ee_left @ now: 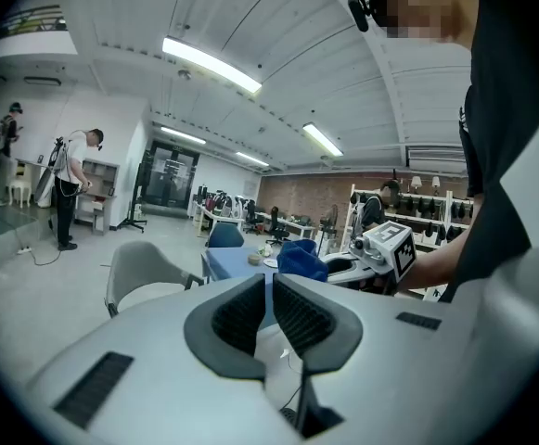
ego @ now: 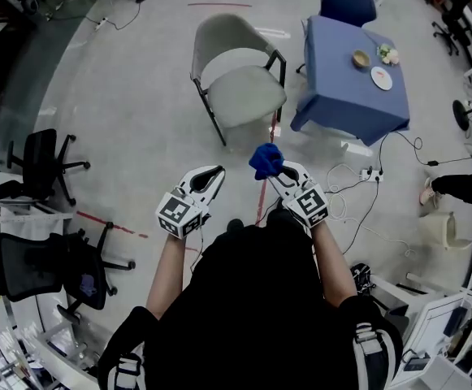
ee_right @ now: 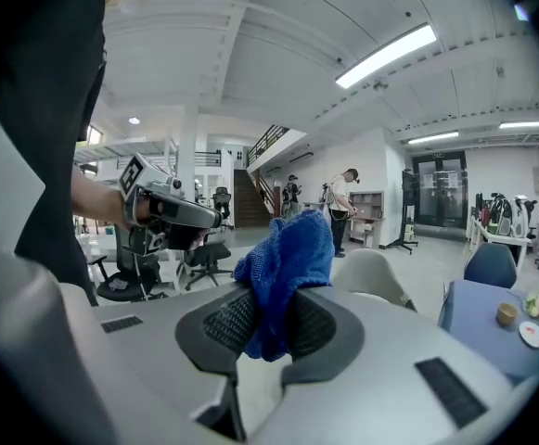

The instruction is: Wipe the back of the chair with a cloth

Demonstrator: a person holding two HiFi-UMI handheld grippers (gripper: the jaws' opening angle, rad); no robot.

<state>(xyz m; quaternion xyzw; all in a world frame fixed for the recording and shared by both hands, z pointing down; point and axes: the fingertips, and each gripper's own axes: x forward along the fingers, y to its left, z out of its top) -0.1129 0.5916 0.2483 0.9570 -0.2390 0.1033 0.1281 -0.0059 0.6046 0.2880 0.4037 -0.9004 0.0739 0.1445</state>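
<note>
A grey-green chair [ego: 237, 75] stands on the floor ahead of me, its curved back [ego: 223, 36] on the far side. The same chair [ee_left: 144, 272] shows low at left in the left gripper view, and the chair [ee_right: 373, 277] peeks past the cloth in the right gripper view. My right gripper [ego: 275, 171] is shut on a bunched blue cloth [ego: 266, 160], which fills the gap between the pads as a cloth [ee_right: 283, 272]. My left gripper [ego: 214, 173] is shut with nothing in it, level with the right one. Both hang well short of the chair.
A table with a blue tablecloth [ego: 349, 84] carrying a bowl and plate stands right of the chair, a blue chair [ego: 348, 3] behind it. Black office chairs [ego: 45, 165] stand at left. Cables and a power strip [ego: 365, 173] lie on the floor at right.
</note>
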